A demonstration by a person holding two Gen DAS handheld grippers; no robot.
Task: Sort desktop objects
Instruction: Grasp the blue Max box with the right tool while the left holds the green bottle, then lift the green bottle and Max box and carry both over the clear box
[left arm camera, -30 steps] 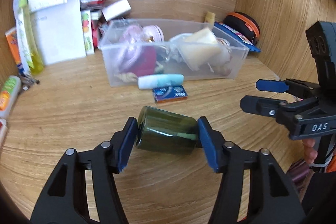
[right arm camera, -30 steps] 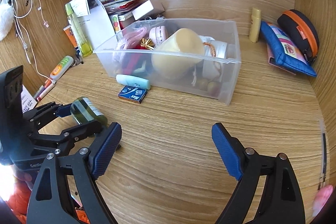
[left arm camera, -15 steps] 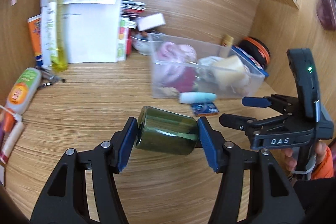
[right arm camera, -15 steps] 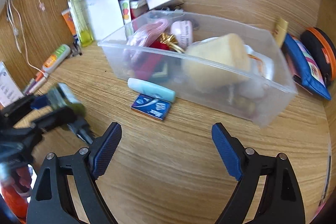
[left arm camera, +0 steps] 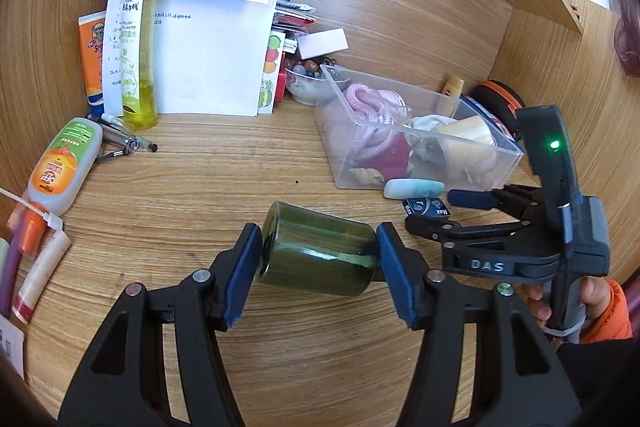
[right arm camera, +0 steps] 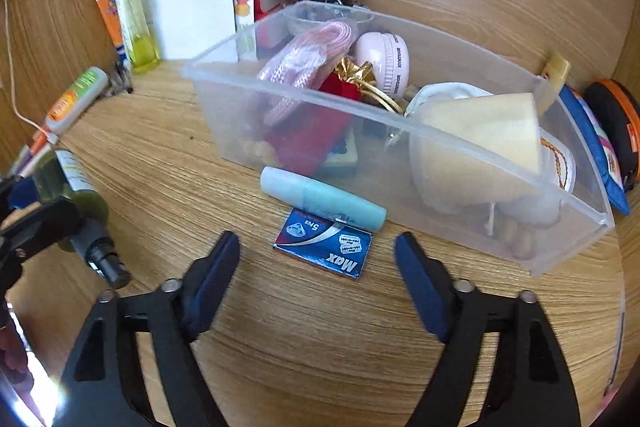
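Note:
My left gripper (left arm camera: 318, 253) is shut on a dark green glass bottle (left arm camera: 316, 267), held lying sideways just above the wooden desk; the same bottle (right arm camera: 76, 187) shows at the left edge of the right wrist view. My right gripper (right arm camera: 318, 259) points down at a small blue "Max" razor-blade box (right arm camera: 324, 249) lying flat on the desk. Its jaws are closing, the box sits between the fingertips, and the pads do not touch it. A mint-green tube (right arm camera: 324, 199) lies just behind the box, against the clear plastic bin (right arm camera: 400, 131). In the left wrist view the right gripper (left arm camera: 434, 211) hovers over the blue box (left arm camera: 426, 207).
The bin (left arm camera: 440, 139) holds a pink rope, a red item, a tan cone and more. A yellow spray bottle (left arm camera: 138, 39), papers and an orange-green bottle (left arm camera: 64, 167) stand at the back left. Pens lie at the left edge. Pouches (right arm camera: 600, 147) sit right of the bin.
The left gripper has swung left with the green bottle still in it. The right gripper has moved down to the blue box, and its jaws have narrowed.

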